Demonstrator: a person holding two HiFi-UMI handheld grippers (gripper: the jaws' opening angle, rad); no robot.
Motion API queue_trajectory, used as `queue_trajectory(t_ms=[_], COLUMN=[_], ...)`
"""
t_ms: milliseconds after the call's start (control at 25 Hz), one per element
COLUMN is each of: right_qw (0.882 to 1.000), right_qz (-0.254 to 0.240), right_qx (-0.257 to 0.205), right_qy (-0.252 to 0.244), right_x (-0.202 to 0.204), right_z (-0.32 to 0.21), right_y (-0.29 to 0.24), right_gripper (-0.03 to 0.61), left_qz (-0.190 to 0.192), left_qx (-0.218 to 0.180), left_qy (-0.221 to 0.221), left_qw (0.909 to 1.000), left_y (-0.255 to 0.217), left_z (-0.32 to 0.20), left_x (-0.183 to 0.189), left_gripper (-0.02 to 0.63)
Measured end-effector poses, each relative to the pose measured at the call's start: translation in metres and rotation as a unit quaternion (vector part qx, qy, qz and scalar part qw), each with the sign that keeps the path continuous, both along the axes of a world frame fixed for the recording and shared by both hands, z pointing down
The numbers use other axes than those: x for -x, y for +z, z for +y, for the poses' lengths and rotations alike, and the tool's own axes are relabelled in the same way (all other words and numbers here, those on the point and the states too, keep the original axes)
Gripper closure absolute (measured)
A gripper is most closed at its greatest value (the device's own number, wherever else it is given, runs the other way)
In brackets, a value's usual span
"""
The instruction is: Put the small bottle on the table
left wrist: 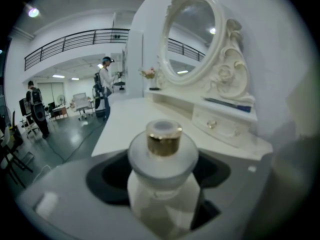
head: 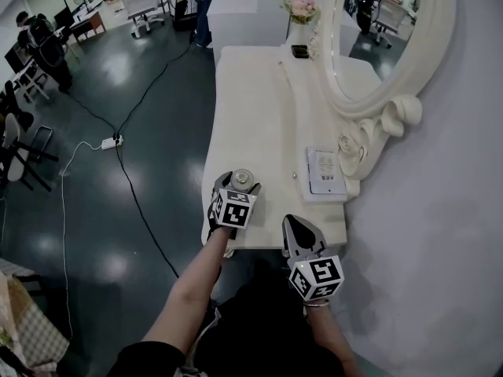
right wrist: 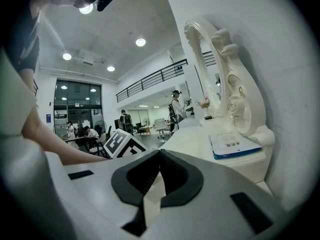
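Small bottle [head: 243, 177] upright on the counter [head: 259, 108], near its front left corner.
The left claw [head: 236, 185] stands wide around the small bottle without pressing its sides. The right claw [head: 292, 223] is pinched together on nothing, at the counter's front edge.

In the head view, the marker cube [head: 236, 208] on the left gripper [head: 238, 185] hides all but the cap of the small bottle [head: 242, 177]; in the left gripper view its base is lost behind the gripper body. Print on the card [head: 325, 170] beside the top-cropped mirror [head: 385, 45] is too small to read.
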State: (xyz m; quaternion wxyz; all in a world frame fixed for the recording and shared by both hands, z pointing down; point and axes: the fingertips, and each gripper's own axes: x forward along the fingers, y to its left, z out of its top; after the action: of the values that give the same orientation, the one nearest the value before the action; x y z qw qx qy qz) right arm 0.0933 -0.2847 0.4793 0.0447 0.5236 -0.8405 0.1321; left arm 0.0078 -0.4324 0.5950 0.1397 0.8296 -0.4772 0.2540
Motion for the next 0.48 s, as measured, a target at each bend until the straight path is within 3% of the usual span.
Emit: queue_trajectory(t_ms=[240, 480], right_qw=[1.0, 1.0], right_qz=[-0.003, -0.006], right_qx=[-0.005, -0.005], right_qy=[0.001, 0.003], right_x=[0.003, 0.007], right_z=[0.002, 0.006], right_y=[-0.003, -0.004], right_gripper=[0.574, 0.574], left_qz=[0.041, 0.078], left_qx=[-0.008, -0.033], left_qy=[-0.017, -0.017], left_qw=[0.999, 0.9963], left_y=[-0.023, -0.059], left_z=[0.02, 0.048], left_x=[0.017, 0.032], left_gripper=[0.25, 0.325])
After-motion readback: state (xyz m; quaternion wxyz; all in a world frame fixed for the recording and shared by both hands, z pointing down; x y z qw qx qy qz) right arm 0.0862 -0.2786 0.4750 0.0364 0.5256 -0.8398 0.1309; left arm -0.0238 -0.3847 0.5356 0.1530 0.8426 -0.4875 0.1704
